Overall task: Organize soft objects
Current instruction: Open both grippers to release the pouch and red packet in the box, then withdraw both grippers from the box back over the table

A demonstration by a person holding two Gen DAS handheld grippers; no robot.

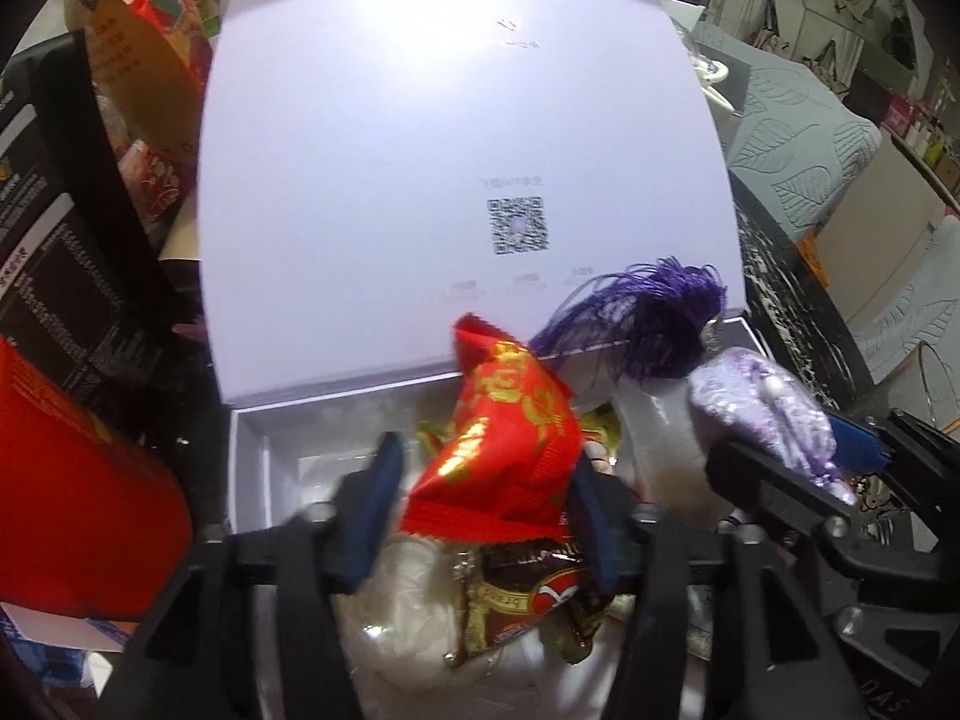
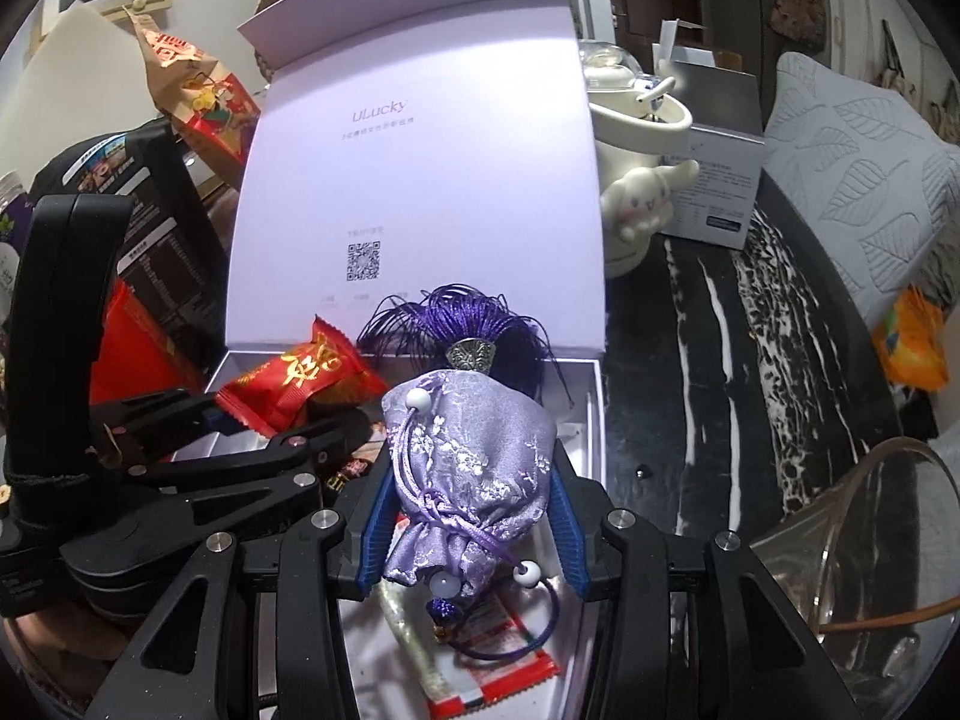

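An open lavender gift box (image 1: 252,438) (image 2: 591,396) stands with its lid (image 1: 456,180) (image 2: 420,180) upright. My left gripper (image 1: 486,498) is shut on a red and gold snack packet (image 1: 510,432) (image 2: 300,381), held over the box. My right gripper (image 2: 468,492) is shut on a lilac brocade pouch (image 2: 474,462) (image 1: 762,402) with a purple tassel (image 2: 468,324) (image 1: 654,312), also over the box. Several wrapped snacks, among them a brown packet (image 1: 528,606) and a red and white packet (image 2: 504,678), lie inside the box.
A red box (image 1: 72,492) and black package (image 1: 66,252) stand left of the gift box. A white plush mug (image 2: 636,180), a grey carton (image 2: 720,186), a glass vessel (image 2: 870,570) and an orange packet (image 2: 912,342) sit on the black marble table (image 2: 750,390). Grey cushion (image 2: 864,180) at right.
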